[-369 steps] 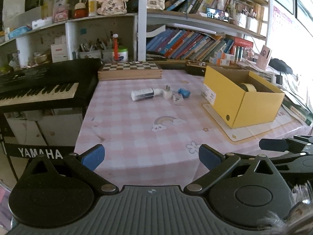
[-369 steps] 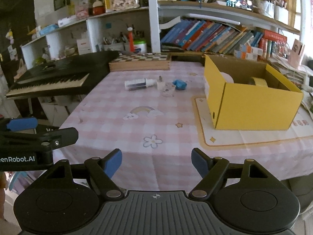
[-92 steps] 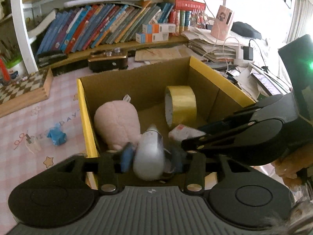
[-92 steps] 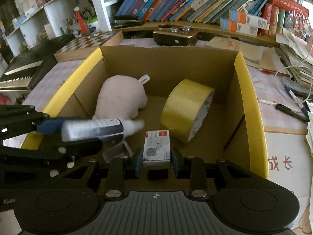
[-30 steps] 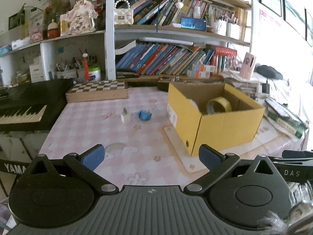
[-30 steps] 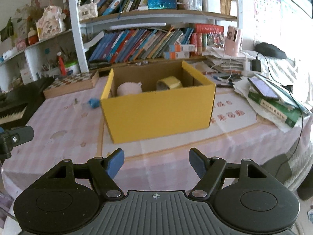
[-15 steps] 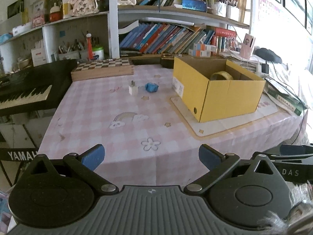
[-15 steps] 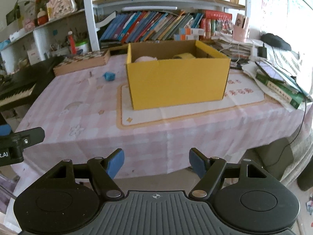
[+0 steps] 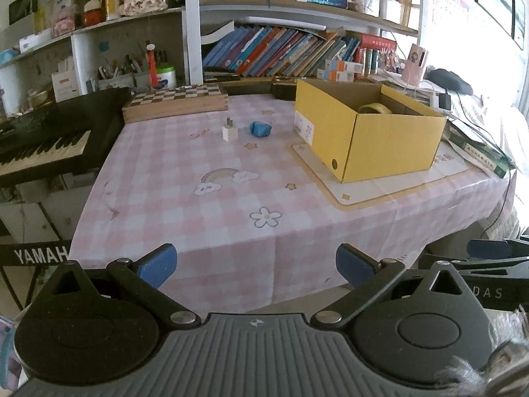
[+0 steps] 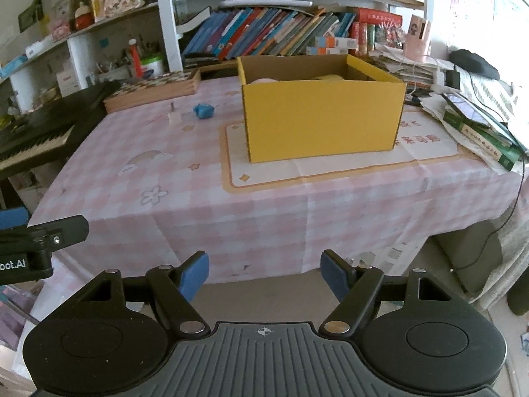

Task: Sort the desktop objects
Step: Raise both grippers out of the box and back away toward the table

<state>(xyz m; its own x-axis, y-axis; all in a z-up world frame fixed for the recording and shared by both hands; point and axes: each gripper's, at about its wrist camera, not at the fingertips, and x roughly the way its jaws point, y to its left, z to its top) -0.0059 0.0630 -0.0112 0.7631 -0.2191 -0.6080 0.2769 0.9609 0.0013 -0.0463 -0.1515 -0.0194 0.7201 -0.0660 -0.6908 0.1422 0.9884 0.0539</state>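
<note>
Both grippers are hanging out off the front edge of the table, well back from everything. Left gripper has its jaws spread wide with nothing between them, same story for the right gripper.

The yellow cardboard box sits on a paper mat toward the right side of the table. Inside, from the left wrist view, you can see a roll of yellow tape against the far wall. From the right wrist view a pale pink rounded thing pokes up at the box's left end; can't tell what else is in there.

Out on the tablecloth, toward the far edge left of the box: a white charger plug and a blue crumpled object, just beside each other. A chessboard box sits along the far edge.
</note>
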